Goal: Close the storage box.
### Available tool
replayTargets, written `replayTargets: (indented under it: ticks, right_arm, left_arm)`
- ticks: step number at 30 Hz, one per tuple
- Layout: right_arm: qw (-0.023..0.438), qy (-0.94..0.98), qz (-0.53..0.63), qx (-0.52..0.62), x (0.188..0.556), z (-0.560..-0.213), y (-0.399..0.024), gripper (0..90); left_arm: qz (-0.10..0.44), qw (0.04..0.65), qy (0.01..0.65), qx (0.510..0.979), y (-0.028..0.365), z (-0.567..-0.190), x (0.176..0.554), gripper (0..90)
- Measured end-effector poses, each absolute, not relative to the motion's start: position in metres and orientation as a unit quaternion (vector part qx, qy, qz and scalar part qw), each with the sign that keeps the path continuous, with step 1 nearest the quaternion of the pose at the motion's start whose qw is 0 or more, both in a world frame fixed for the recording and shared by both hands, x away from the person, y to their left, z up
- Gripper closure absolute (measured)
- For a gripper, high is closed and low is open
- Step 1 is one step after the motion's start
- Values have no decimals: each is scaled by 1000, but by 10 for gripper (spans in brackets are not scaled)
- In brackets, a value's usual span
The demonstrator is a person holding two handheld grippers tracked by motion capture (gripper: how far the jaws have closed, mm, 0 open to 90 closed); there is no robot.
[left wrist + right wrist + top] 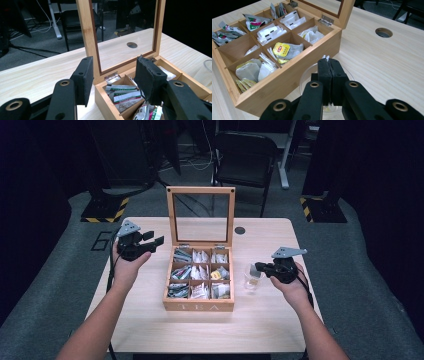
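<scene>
An open wooden tea box (200,306) stands mid-table with its glass lid (200,190) upright. Its compartments hold several tea bags and packets (283,50). Right of the box stands a clear glass (251,280). My right gripper (261,268) hangs just over the glass rim (308,72), shut on a thin white tea bag (326,57) that peeks out above its tips (329,61). My left gripper (156,239) is raised at the box's left back corner, near the lid frame (87,32). It is open (115,60) with nothing between the pads.
A round cable hole (240,230) sits in the table behind the box on the right. A black chair (245,157) stands beyond the table's far edge. Bare wood lies in front of the box and to its left.
</scene>
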State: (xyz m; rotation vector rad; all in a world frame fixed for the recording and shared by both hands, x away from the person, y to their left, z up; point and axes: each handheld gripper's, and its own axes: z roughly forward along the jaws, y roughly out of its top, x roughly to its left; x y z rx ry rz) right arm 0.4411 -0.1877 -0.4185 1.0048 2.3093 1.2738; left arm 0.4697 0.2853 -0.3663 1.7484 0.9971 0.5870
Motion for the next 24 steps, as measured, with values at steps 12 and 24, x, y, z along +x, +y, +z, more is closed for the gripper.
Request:
replayTargets:
  ticks: [12, 24]
  right_arm:
    - [152, 811, 438, 357, 444, -430, -186, 879]
    - [154, 811, 434, 361, 446, -430, -186, 802]
  left_arm:
    - [243, 498, 414, 722, 286, -366, 469, 489]
    - [245, 497, 415, 722, 289, -366, 469, 489]
